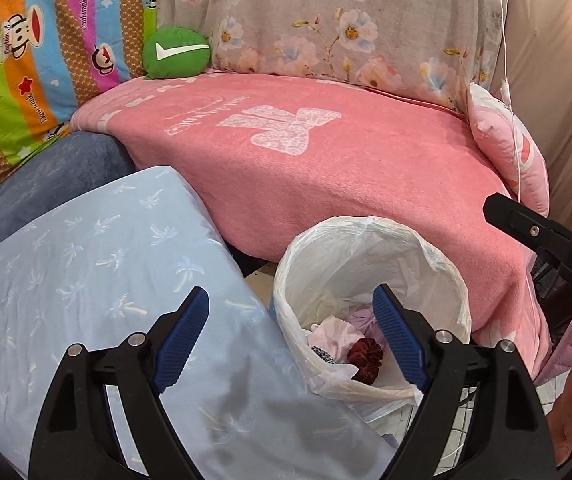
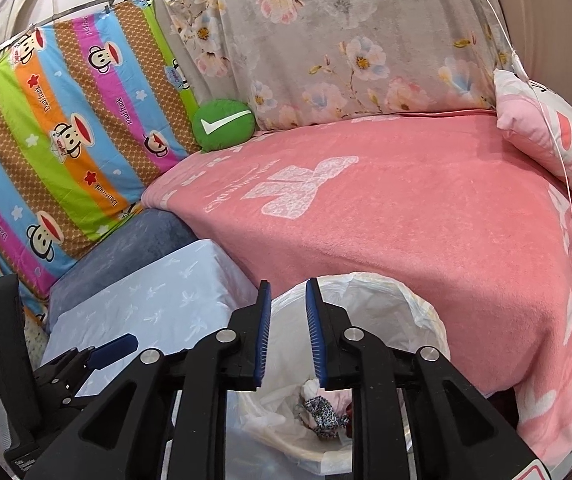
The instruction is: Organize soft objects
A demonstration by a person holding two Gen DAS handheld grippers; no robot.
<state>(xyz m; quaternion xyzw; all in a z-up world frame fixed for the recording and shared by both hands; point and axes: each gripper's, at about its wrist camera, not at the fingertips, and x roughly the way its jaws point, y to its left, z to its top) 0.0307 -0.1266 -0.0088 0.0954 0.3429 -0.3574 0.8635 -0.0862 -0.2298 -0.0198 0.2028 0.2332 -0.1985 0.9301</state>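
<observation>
Left gripper (image 1: 290, 336) spread wide, empty, low in frame above the white-lined round bin (image 1: 438, 256). Right gripper (image 2: 288, 332) narrowed to a slim gap, clamped on nothing, over the same bin. Inside, at lower centre: dark red ruffled scrunchie (image 1: 366, 358), pale pink cloth (image 1: 332, 336), leopard-print scrunchie (image 2: 324, 414). Left of bin, a light blue palm-print pillow (image 1: 85, 280); behind, a pink fleece blanket (image 1: 326, 184).

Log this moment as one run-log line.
left gripper: open, empty | right gripper: open, narrow gap, empty | both over white bag-lined bin | bin holds small fabric scraps | pale blue pillow beside bin
</observation>
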